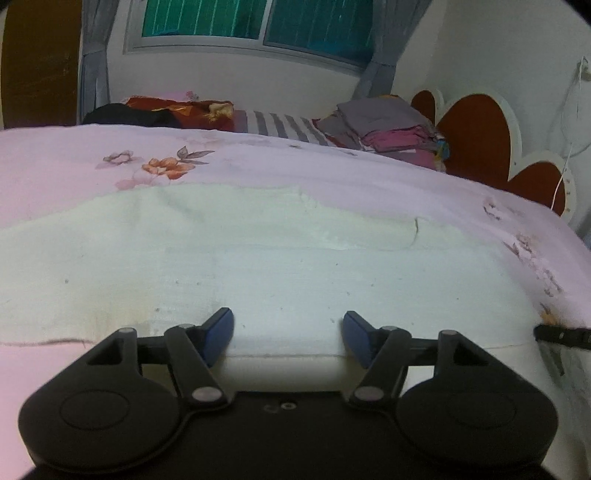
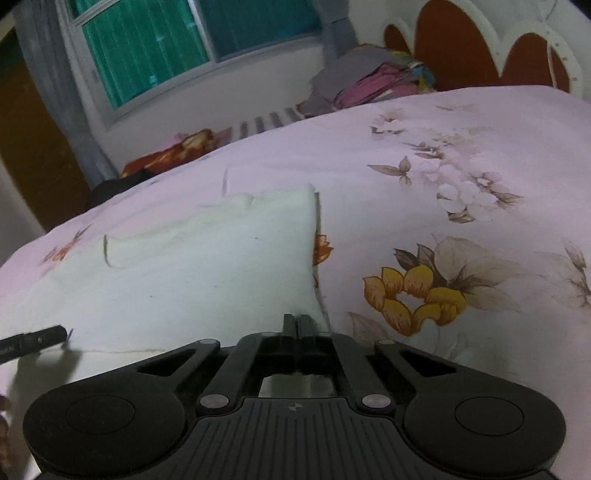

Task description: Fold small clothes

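Observation:
A pale cream small garment lies flat on the pink floral bedsheet. My left gripper is open, its blue-padded fingers apart over the garment's near edge, holding nothing. In the right wrist view the same garment lies left of centre. My right gripper has its jaws pressed together at the garment's near right corner; whether cloth is pinched between them is hidden. The tip of the other gripper shows at the edge of each view.
A stack of folded clothes sits at the head of the bed by the red-and-white headboard. A red patterned pillow and a dark cloth lie by the far wall under the window.

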